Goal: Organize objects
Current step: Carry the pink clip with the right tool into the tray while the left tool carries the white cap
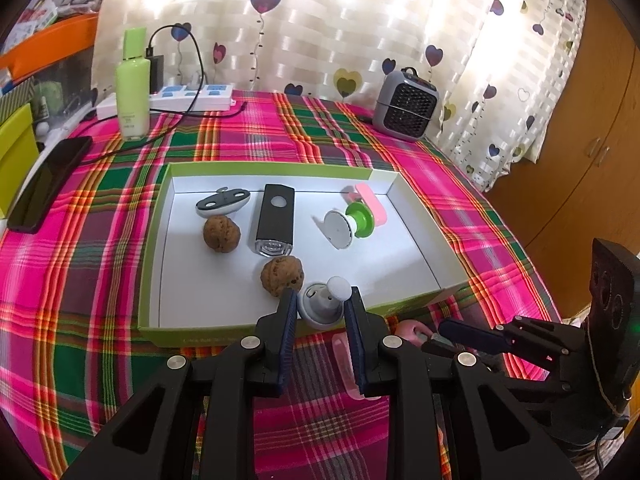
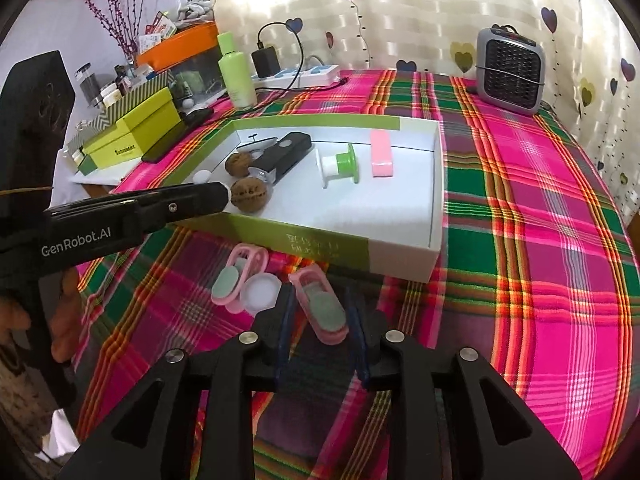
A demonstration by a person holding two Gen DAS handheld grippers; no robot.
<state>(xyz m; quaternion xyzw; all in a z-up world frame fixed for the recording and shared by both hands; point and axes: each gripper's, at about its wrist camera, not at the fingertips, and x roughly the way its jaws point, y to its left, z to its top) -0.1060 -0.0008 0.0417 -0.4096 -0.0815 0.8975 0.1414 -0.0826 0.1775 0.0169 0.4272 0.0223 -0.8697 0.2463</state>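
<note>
A shallow green-and-white box (image 1: 160,248) lies on the plaid table. It holds two walnuts (image 1: 221,233), a black flashlight (image 1: 275,219), a grey oval gadget (image 1: 222,203), a green-and-white spool (image 1: 347,222) and a pink block (image 1: 373,204). My left gripper (image 1: 321,303) is over the box's near edge, its jaws around a grey-white knob piece (image 1: 322,303). My right gripper (image 2: 320,308) is open around a pink clip (image 2: 320,308) on the cloth in front of the box (image 2: 400,258). A second pink clip (image 2: 240,276) and a white cap (image 2: 262,292) lie beside it.
At the back stand a green bottle (image 1: 133,90), a power strip with charger (image 1: 192,94) and a small grey heater (image 1: 406,104). A black phone (image 1: 48,184) lies at the left. Green boxes (image 2: 132,132) and clutter sit beyond the table's left edge.
</note>
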